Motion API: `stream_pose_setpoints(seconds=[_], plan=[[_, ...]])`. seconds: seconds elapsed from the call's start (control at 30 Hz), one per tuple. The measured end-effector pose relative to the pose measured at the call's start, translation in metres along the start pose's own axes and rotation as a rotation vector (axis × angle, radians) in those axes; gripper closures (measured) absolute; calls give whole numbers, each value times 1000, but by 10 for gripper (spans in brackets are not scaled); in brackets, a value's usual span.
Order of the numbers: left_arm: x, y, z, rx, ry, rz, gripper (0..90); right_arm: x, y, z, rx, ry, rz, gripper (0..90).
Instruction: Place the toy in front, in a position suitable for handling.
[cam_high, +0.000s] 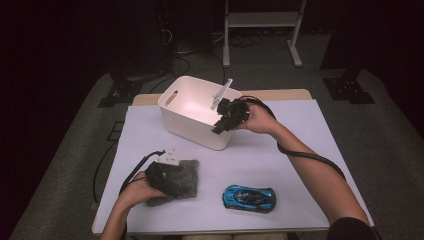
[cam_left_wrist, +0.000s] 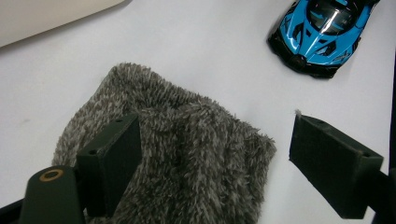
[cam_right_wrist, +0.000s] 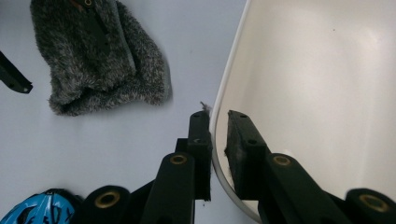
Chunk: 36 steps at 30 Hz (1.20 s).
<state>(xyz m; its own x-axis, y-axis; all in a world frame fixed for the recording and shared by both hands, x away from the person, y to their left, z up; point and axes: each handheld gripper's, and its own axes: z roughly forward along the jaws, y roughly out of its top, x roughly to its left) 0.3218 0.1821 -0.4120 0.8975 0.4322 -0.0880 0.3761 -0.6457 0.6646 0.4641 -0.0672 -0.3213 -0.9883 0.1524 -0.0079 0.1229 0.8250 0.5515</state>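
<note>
While the right gripper (cam_right_wrist: 217, 140) is clamping its two black jaws on the near rim of the white plastic bin with a slotted handle (cam_high: 186, 115), one jaw outside the wall and one inside, the left gripper (cam_left_wrist: 212, 163) is hanging over the grey fuzzy knitted cloth (cam_left_wrist: 187, 154) with its jaws standing wide apart. One of its jaws is resting on the fur and the other is hovering over bare table beside the cloth, so nothing is being squeezed there.

Counting what is lying out: one bin, one fuzzy cloth (cam_high: 177, 180), one shiny blue toy sports car with black trim (cam_high: 250, 198), two grippers, each in one hand of the person. The bin is sitting at the far middle of the table, turned at an angle. The cloth is lying at the near left, and the car is resting near the front edge, just right of the cloth and apart from it. The right gripper (cam_high: 226, 117) is reaching in from the right, a black cable trailing along the forearm.

All of it is sitting on a pale lilac-white sheet covering the table (cam_high: 280, 160), with a strip of light wood showing at the far edge. Grey carpet is spreading around the table, and the room beyond is lying dark, with a white metal frame (cam_high: 262, 30) standing at the back.
</note>
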Motion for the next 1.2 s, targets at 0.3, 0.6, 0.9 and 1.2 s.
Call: stream_pose_setpoints(seconds=[0.3,0.6,0.9,1.2], plan=[[0,-1,-2,-5,1,-6,165,1,-3,-5,47,26,3,797],[-3,1,-2,-5,-4,1,164,8,-16,-17,75,33,10,787],[-2,2,-1,-5,-15,11,165,14,-41,-36,102,60,24,772],[-5,5,0,-14,-34,5,164,28,-78,-61,86,50,39,770]])
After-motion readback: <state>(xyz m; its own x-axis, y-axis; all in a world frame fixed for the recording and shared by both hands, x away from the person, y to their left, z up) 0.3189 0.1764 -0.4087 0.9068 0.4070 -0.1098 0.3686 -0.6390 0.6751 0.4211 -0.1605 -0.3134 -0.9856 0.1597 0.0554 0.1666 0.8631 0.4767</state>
